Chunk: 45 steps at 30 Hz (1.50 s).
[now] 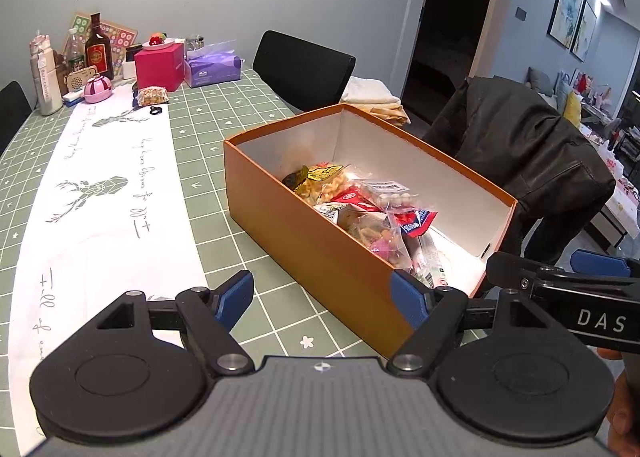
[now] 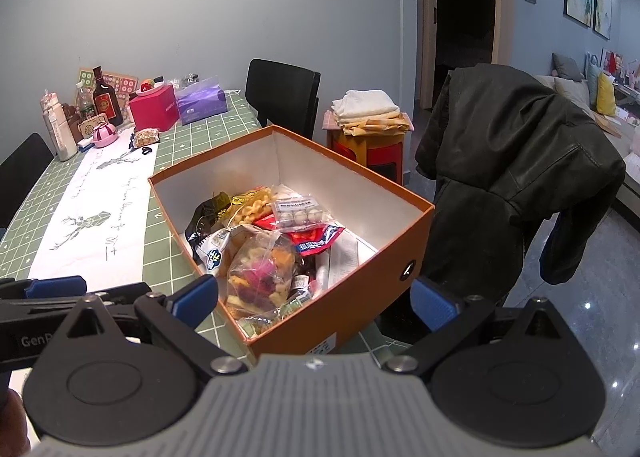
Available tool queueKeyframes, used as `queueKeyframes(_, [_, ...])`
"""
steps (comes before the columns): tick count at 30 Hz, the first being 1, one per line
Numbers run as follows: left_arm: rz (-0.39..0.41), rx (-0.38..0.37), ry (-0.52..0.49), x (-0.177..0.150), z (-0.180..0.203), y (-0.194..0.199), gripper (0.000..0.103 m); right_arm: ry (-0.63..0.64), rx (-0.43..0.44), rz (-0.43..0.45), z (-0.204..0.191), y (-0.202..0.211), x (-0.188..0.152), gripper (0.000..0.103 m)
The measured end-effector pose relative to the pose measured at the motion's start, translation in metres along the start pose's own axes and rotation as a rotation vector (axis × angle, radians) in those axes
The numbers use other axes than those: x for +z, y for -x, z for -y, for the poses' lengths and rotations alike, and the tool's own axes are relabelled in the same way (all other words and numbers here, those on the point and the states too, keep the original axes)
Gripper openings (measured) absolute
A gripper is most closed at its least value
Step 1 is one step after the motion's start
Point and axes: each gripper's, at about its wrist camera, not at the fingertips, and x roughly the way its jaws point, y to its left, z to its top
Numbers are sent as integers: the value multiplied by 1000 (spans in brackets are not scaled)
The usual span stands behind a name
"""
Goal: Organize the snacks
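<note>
Box (image 1: 320, 241) wall over snacks (image 2: 264, 257) (partly)

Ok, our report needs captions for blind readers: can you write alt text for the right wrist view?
An open orange box full of bagged snacks sits at the edge of a green checked table, seen between the right gripper's wide-open, empty jaws. A dark jacket hangs to the right; bottles and boxes crowd the table's far end.
</note>
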Motion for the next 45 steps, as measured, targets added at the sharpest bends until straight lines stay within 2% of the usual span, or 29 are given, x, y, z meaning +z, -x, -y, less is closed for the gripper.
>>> queueKeyframes(45, [-5,-8,3,1,1,-4,91,-6,-3,-1,3,-2,1,100])
